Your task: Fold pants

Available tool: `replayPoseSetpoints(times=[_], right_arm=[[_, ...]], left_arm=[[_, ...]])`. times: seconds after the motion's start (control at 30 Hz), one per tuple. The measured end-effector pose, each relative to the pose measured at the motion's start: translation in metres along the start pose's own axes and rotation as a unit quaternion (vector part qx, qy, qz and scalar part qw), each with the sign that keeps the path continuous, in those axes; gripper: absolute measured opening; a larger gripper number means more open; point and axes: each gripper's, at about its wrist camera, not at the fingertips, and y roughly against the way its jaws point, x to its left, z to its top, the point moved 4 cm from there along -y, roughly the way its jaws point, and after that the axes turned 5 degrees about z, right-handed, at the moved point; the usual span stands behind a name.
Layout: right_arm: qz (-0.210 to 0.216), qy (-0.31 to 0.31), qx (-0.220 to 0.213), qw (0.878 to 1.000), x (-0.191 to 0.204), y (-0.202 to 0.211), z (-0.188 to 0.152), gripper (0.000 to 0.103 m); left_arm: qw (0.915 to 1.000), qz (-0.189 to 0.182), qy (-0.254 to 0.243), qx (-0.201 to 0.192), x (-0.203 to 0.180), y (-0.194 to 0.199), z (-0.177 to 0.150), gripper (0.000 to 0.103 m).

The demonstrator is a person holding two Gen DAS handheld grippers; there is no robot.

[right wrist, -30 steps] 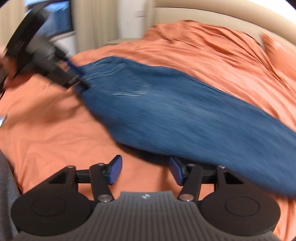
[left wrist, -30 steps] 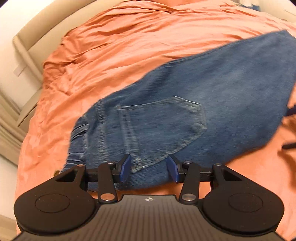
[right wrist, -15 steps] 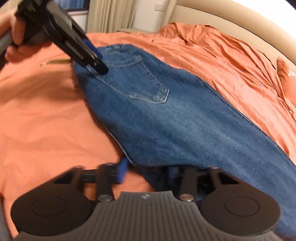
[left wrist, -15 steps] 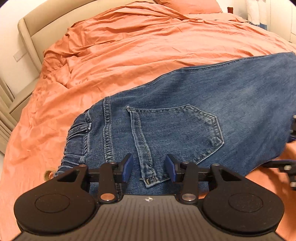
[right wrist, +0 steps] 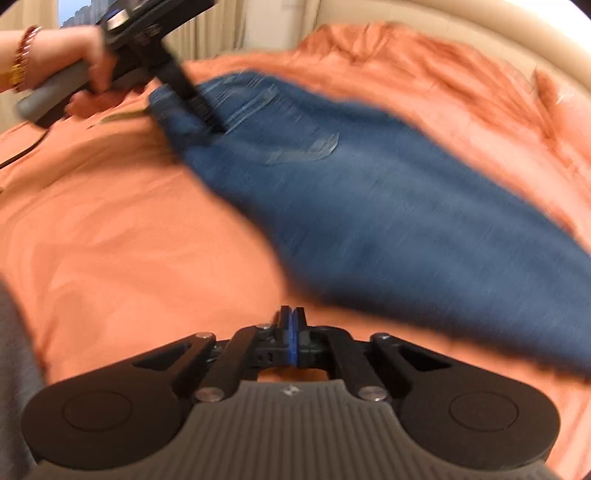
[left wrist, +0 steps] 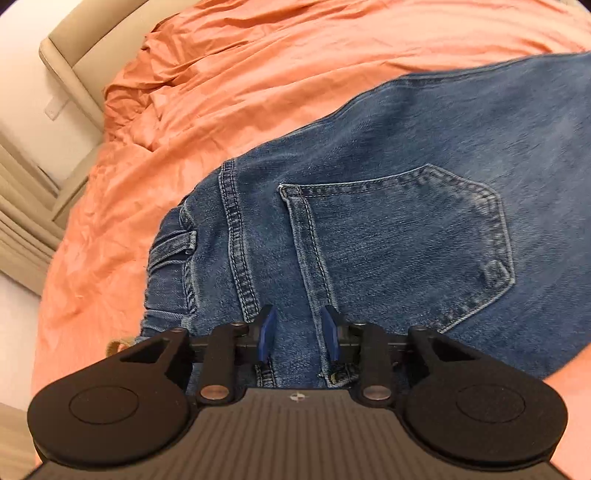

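1. We see the pants (left wrist: 388,229), blue denim jeans with pale double stitching, lying flat and back side up across the bed (left wrist: 258,74); the waistband end points toward the bed's left edge in the left wrist view.
2. The bed carries a soft, creased orange cover, and a padded beige frame (right wrist: 461,33) curves round its far edge.
3. A five-sided back pocket (left wrist: 399,243) with faded, worn seams sits on the seat of the denim, and a belt loop (left wrist: 173,243) shows on the bunched waistband.
4. Our left gripper (left wrist: 298,334) has blue pads and black arms; its jaws have just been closing and stand partly open, with denim at the pocket's near corner between them. We cannot tell whether the pads press on it.
5. Our right gripper (right wrist: 291,332) has its blue pads fully together, with nothing visible between them. The near edge of the pant leg lies just beyond its tip, blurred, over the orange cover.
6. In the right wrist view a hand (right wrist: 79,55) with beaded bracelets holds the left gripper over the waistband end.
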Motion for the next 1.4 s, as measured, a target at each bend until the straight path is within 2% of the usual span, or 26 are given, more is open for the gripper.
replayPoseSetpoints(times=[0.07,0.2,0.33,0.43,0.5,0.53,0.63,0.83,0.93,1.0,1.07,1.17,1.23,1.27,1.33,1.4], right_arm=[[-0.014,0.006,-0.004,1.0,0.002,0.003,-0.006,0.0],[-0.001,-0.053,-0.023,0.998,-0.014,0.025,-0.006,0.0],[-0.013,-0.107,-0.043,0.993,-0.042,0.058,-0.015,0.0],[-0.023,-0.184,-0.056,0.981,-0.081,0.088,-0.03,0.015],[-0.039,-0.236,-0.069,0.969,-0.112,0.111,-0.041,0.033],[-0.046,-0.263,-0.079,0.961,-0.128,0.124,-0.047,0.035],[-0.07,-0.349,-0.107,0.928,-0.182,0.163,-0.069,0.038],[-0.139,-0.481,-0.184,0.846,-0.288,0.242,-0.126,0.051],[-0.149,-0.543,-0.239,0.791,-0.336,0.271,-0.161,0.051],[-0.138,-0.593,-0.273,0.745,-0.367,0.279,-0.187,0.052],[-0.113,-0.639,-0.297,0.7,-0.398,0.278,-0.211,0.052],[-0.088,-0.685,-0.315,0.651,-0.439,0.271,-0.24,0.052],[-0.085,-0.701,-0.325,0.628,-0.459,0.258,-0.246,0.052],[-0.083,-0.705,-0.329,0.623,-0.466,0.254,-0.25,0.052],[-0.083,-0.711,-0.328,0.617,-0.478,0.245,-0.258,0.052],[-0.077,-0.717,-0.327,0.611,-0.492,0.232,-0.267,0.045]], left_arm=[[0.9999,0.013,0.005,0.005,-0.002,0.003,0.003,0.036],[0.9993,0.027,0.016,-0.018,0.001,0.029,0.006,0.04],[0.9981,0.004,0.032,-0.052,0.001,0.069,0.016,0.044],[0.996,-0.028,0.049,-0.069,-0.008,0.093,0.034,0.044],[0.9942,-0.046,0.057,-0.078,-0.017,0.104,0.05,0.044],[0.9933,-0.056,0.057,-0.083,-0.024,0.109,0.058,0.044],[0.9915,-0.075,0.053,-0.092,-0.049,0.116,0.081,0.044],[0.9877,-0.113,0.06,-0.09,-0.1,0.12,0.133,0.044],[0.9858,-0.134,0.051,-0.087,-0.129,0.12,0.154,0.044],[0.9841,-0.15,0.046,-0.083,-0.149,0.119,0.17,0.043],[0.9828,-0.161,0.043,-0.08,-0.17,0.118,0.185,0.032],[0.9792,-0.184,0.041,-0.074,-0.201,0.11,0.208,0.031],[0.9775,-0.196,0.036,-0.071,-0.221,0.105,0.219,0.029],[0.9774,-0.197,0.031,-0.071,-0.231,0.102,0.225,0.028],[0.9778,-0.197,0.018,-0.071,-0.252,0.098,0.237,0.027],[0.9784,-0.195,-0.001,-0.068,-0.274,0.092,0.248,0.026]])
